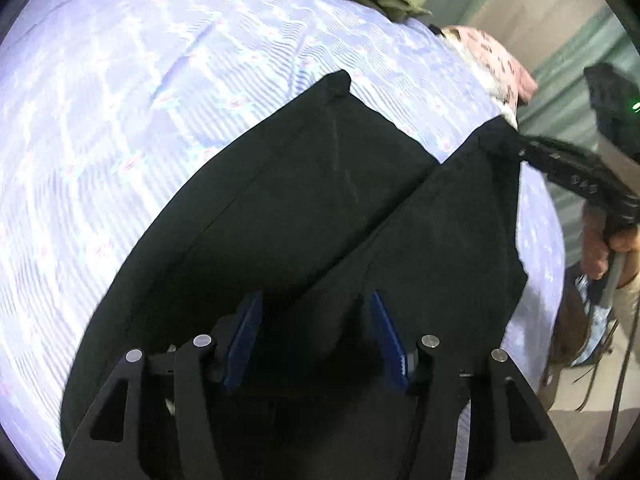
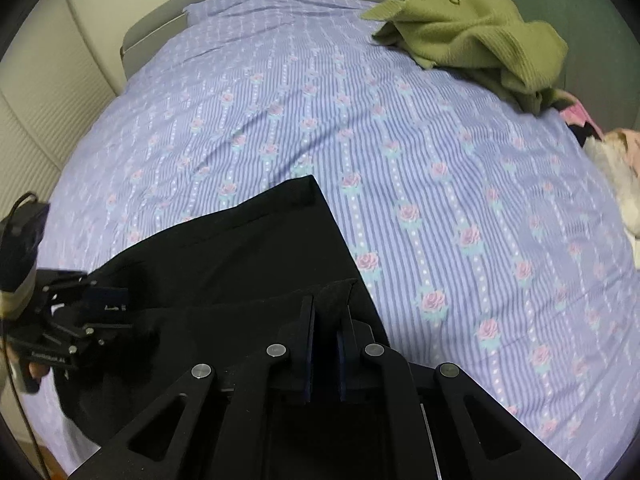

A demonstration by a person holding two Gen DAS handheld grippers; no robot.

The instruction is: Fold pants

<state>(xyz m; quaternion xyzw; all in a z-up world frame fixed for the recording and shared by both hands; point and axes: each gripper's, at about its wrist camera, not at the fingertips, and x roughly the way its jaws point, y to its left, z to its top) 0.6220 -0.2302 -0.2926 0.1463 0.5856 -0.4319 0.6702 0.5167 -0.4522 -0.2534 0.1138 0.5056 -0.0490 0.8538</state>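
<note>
The black pants [image 1: 312, 200] lie on the lilac flowered bed sheet [image 1: 120, 120], one layer folded over another. My left gripper [image 1: 316, 312] is open, its blue pads [image 1: 248, 332] on either side of the cloth near the front edge. My right gripper [image 2: 326, 312] is shut on a raised corner of the pants [image 2: 240, 256]. In the left wrist view the right gripper [image 1: 520, 148] pinches the far right corner. In the right wrist view the left gripper [image 2: 116, 308] sits at the pants' left edge.
A crumpled green sweater [image 2: 472, 32] lies at the far side of the bed sheet [image 2: 440, 160]. Pink and white clothes [image 2: 616, 160] lie at the right edge. A grey headboard [image 2: 160, 28] and a wall are at the far left. The floor [image 1: 580, 420] shows beyond the bed's right edge.
</note>
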